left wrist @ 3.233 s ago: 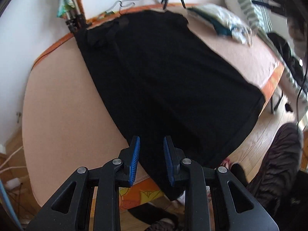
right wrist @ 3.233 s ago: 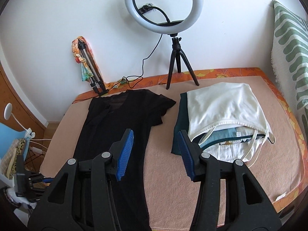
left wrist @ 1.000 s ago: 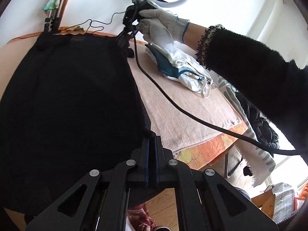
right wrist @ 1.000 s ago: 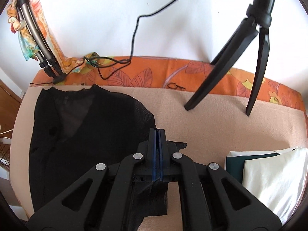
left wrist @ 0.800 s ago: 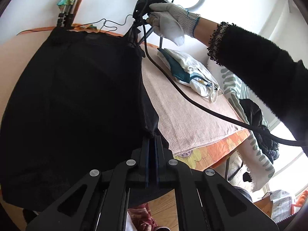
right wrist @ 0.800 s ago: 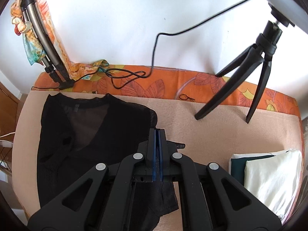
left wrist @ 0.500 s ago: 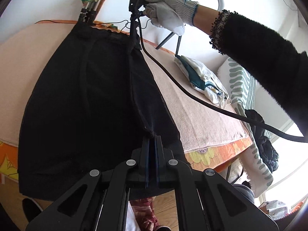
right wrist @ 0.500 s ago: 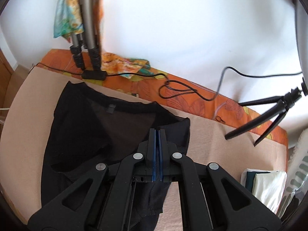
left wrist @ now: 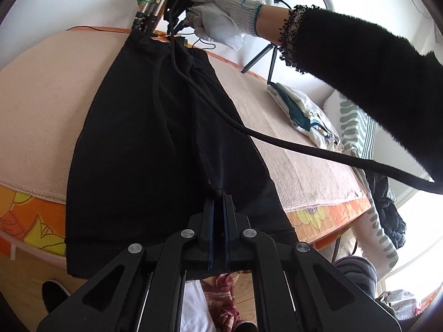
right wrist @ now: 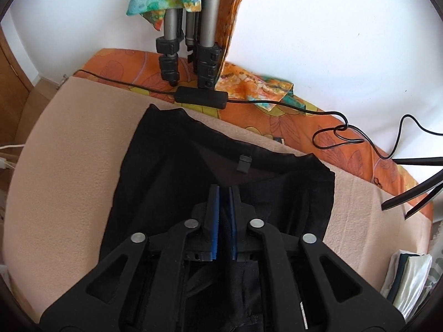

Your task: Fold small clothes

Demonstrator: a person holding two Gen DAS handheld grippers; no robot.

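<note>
A sheer black top [left wrist: 155, 138] lies lengthwise on the beige bed cover [left wrist: 49, 88], its right side folded over its middle. My left gripper [left wrist: 218, 197] is shut on the folded edge near the hem, at the bed's near edge. A gloved hand [left wrist: 218, 19] holds my right gripper over the collar end. In the right wrist view the right gripper [right wrist: 224, 189] sits low over the black top [right wrist: 166, 171] just below the neckline label [right wrist: 244, 163]. Its jaws are opening, with a narrow gap between the blue pads [right wrist: 214, 215] and thin black fabric lying loose in the gap.
Tripod legs [right wrist: 188, 41] draped with a colourful scarf stand at the wall behind the collar. A thin cable with a black inline switch [right wrist: 202, 96] runs along the orange bed edge. Folded clothes [left wrist: 304, 113] are stacked to the right, with a striped pillow [left wrist: 357, 127] beyond.
Both grippers have carried the top's right side leftwards over its middle. The right gripper has come down near the collar and its pads, shut before, now stand slightly apart.
</note>
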